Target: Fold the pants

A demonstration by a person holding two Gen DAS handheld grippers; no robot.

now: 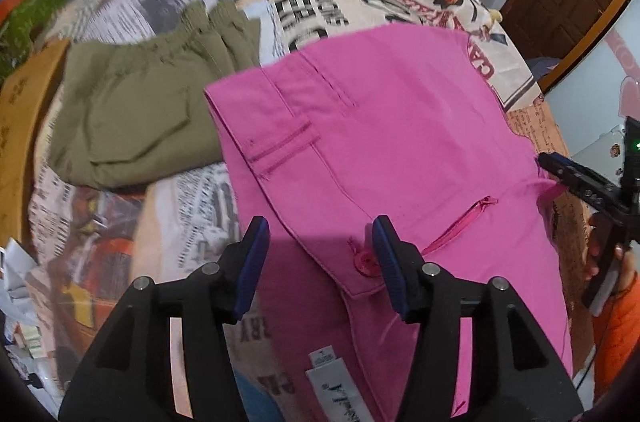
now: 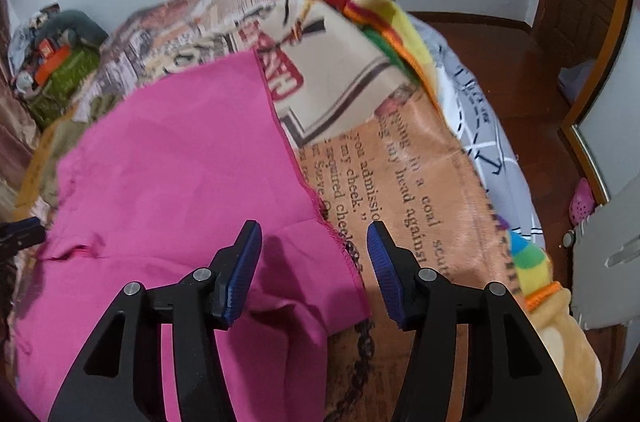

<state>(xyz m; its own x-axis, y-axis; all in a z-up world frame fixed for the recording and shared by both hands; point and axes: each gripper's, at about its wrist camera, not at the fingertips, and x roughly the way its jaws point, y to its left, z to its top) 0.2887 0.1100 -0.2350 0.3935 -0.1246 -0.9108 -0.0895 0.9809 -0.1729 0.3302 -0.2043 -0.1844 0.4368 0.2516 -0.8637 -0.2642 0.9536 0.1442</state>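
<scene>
Pink pants [image 1: 384, 126]: smooth woven magenta cloth, lying flat on the bed in the middle of both views; a waistband with a round red button [image 1: 365, 261], a short zip fly and a welt pocket face up near the left gripper; a white label [image 1: 328, 380] shows at the near edge.
Pants hem side: in the right wrist view the cloth [image 2: 180, 162] ends in a stitched, slightly frayed edge that runs diagonally between the right gripper's fingers.
Left gripper [image 1: 320, 258]: black frame, ribbed blue pads; fingers apart, nothing pinched, poised over the waistband by the button.
Right gripper [image 2: 314, 270]: same build; fingers spread, not pressing the cloth, poised over the hem edge.
Olive pants [image 1: 136, 102]: matte khaki fabric with a gathered elastic waist, folded into a rough rectangle, far left of the pink pair.
Bedspread [image 2: 420, 182]: soft plush with newspaper-style print in peach, cream and black.
Plush toy [image 2: 552, 310]: fuzzy, rainbow-striped, at the right edge of the bed.
Floor [image 2: 500, 46]: glossy dark wood.
</scene>
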